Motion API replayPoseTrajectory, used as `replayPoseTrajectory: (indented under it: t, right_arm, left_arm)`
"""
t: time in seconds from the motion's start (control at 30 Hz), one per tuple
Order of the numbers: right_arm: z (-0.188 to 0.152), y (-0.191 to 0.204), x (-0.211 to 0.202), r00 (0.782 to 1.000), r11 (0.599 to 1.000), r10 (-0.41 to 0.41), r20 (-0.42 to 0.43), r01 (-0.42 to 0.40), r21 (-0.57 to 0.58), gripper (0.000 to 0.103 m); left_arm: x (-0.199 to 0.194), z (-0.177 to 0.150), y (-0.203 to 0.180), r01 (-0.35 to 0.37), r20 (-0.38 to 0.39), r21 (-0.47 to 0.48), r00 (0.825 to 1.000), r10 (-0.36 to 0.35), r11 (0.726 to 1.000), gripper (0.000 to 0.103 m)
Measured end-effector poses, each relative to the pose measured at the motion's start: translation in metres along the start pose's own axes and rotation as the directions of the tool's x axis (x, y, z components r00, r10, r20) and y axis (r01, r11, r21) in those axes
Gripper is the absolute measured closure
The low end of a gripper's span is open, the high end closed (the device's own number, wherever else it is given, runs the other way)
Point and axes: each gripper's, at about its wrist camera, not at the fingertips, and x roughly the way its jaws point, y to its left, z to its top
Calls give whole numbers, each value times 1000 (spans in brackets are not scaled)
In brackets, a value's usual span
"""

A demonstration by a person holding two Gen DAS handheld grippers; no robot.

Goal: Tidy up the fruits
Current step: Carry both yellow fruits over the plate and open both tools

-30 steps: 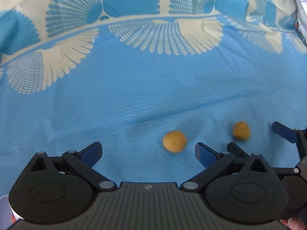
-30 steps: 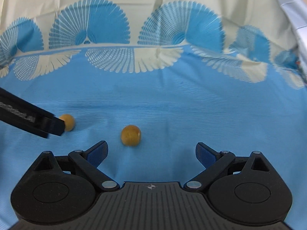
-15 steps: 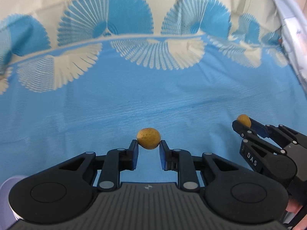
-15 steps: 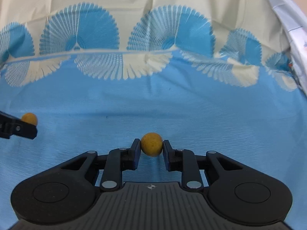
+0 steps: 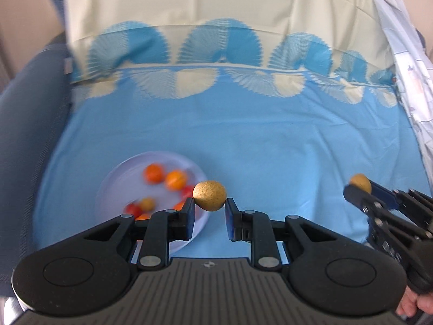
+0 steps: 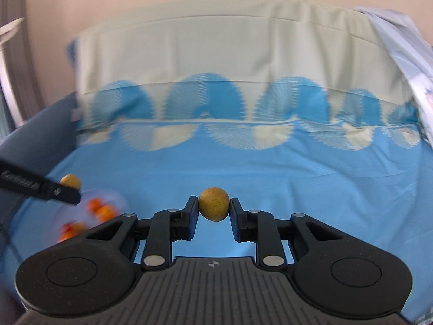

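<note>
While we look along the left gripper (image 5: 210,212), we see its jaws clamped on a speckled yellow-brown fruit (image 5: 210,195), held clear above the blue bedsheet (image 5: 284,140). Just behind and to the left of it lies a pale round plate (image 5: 119,173) on the sheet, carrying several orange and red fruits (image 5: 154,172), blurred so that we cannot count them surely. Off to the right, the right gripper (image 5: 360,189) reaches in with a second yellow-brown fruit (image 5: 360,181) at its tip, and a bit of the person's hand (image 5: 416,304) shows at the lower corner. From the right wrist view we see those jaws closed on that same fruit (image 6: 213,203), also held off the sheet, with the plate (image 6: 121,197) low at the left. Farther back, the sheet's fan pattern gives way to a cream band (image 5: 216,8), and a dark grey cushioned edge (image 5: 24,113) runs along the left.
</note>
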Motion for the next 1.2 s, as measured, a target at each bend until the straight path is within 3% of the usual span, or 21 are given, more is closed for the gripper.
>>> replayPoseTrajectory:
  t: [0.3, 0.5, 0.73, 1.2]
  right_arm:
    - [-20, 96, -64, 985, 983, 169, -33, -171, -64, 77]
    - [-33, 135, -88, 976, 970, 210, -64, -217, -114, 77]
    - [-34, 151, -104, 979, 966, 200, -41, -204, -158, 77]
    - [-32, 150, -97, 981, 969, 186, -60, -194, -155, 77]
  left_arm:
    - [-75, -64, 60, -55, 55, -96, 997, 61, 994, 77]
    - [-106, -95, 84, -54, 85, -151, 994, 67, 987, 77]
    - [-118, -111, 98, -47, 95, -194, 993, 66, 980, 77]
    - [-112, -104, 103, -29, 100, -209, 994, 51, 977, 77]
